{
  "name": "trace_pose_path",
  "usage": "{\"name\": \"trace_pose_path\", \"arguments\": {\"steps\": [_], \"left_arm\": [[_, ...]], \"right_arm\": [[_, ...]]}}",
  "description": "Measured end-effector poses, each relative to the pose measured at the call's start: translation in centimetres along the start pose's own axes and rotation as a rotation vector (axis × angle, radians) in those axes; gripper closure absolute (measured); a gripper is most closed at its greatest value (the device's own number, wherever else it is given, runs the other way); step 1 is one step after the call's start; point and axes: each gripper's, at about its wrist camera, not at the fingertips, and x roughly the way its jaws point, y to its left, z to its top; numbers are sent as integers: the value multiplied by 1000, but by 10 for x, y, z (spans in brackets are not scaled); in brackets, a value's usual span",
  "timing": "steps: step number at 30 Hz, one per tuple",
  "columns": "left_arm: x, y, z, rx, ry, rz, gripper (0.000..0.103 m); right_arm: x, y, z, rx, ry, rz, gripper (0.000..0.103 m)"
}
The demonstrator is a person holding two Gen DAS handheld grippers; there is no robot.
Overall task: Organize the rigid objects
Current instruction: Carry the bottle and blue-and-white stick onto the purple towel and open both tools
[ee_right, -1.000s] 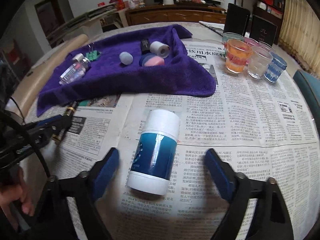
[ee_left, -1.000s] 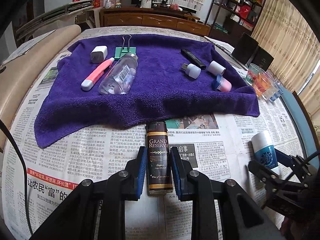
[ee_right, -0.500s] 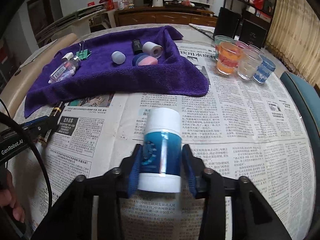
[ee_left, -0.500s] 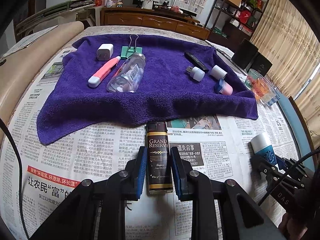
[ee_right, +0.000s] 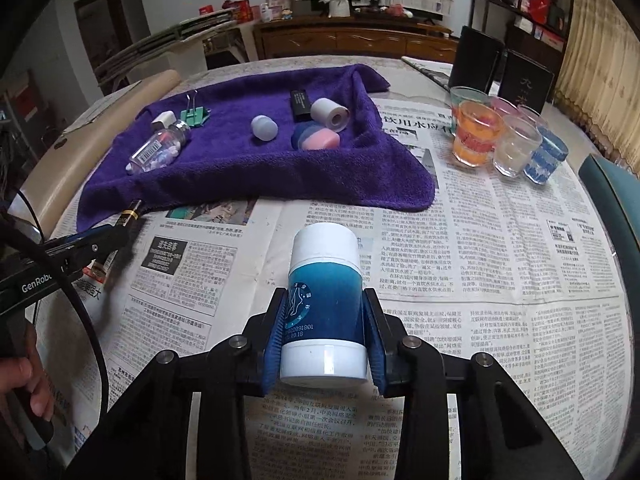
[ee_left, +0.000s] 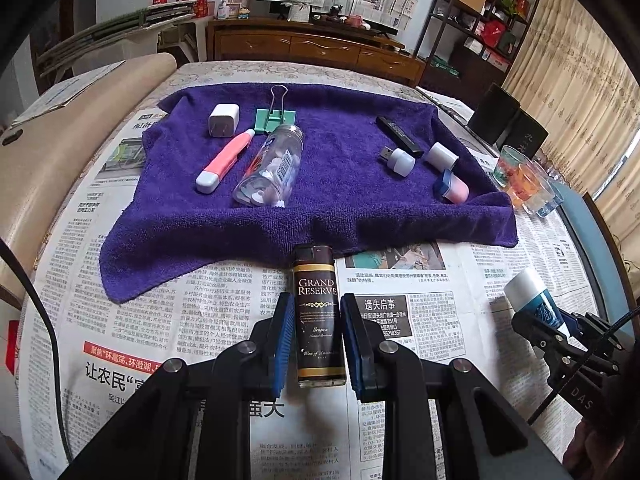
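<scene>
A dark brown lighter point(ee_left: 318, 312) labelled "Grand Reserve" lies on the newspaper just below the purple towel point(ee_left: 328, 208), and my left gripper point(ee_left: 317, 320) is shut on its sides. In the right wrist view a blue and white bottle point(ee_right: 325, 292) sits between blue pads, with my right gripper point(ee_right: 325, 304) shut on it. The same bottle point(ee_left: 534, 304) and right gripper point(ee_left: 560, 330) show at the right edge of the left wrist view. The left gripper point(ee_right: 100, 240) shows at the left of the right wrist view, with the lighter's tip point(ee_right: 130, 216) poking out.
On the towel lie a white charger point(ee_left: 224, 120), a green binder clip point(ee_left: 276, 116), a pink pen-shaped item point(ee_left: 224, 162), a clear pill bottle point(ee_left: 272, 172), a black stick point(ee_left: 398, 134), a small USB light point(ee_left: 400, 160), a white cap point(ee_left: 442, 156) and a pink and blue case point(ee_left: 452, 188). Several coloured glasses point(ee_right: 504, 144) stand at the right.
The right gripper's jaws closed from wide apart onto the blue and white bottle, which lay loose between them a second ago. The left gripper kept its hold on the lighter.
</scene>
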Motion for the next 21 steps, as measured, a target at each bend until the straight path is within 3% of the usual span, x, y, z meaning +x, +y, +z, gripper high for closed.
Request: {"name": "trace_pose_path", "arguments": {"steps": [15,21], "left_arm": [[-22,-15,10,37,-24,14,80],[-33,-17,29,47,-46,16,80]], "right_arm": [[-23,-4,4,-1,-55,44,67],[-31,-5,19,-13,-76,62,67]]}}
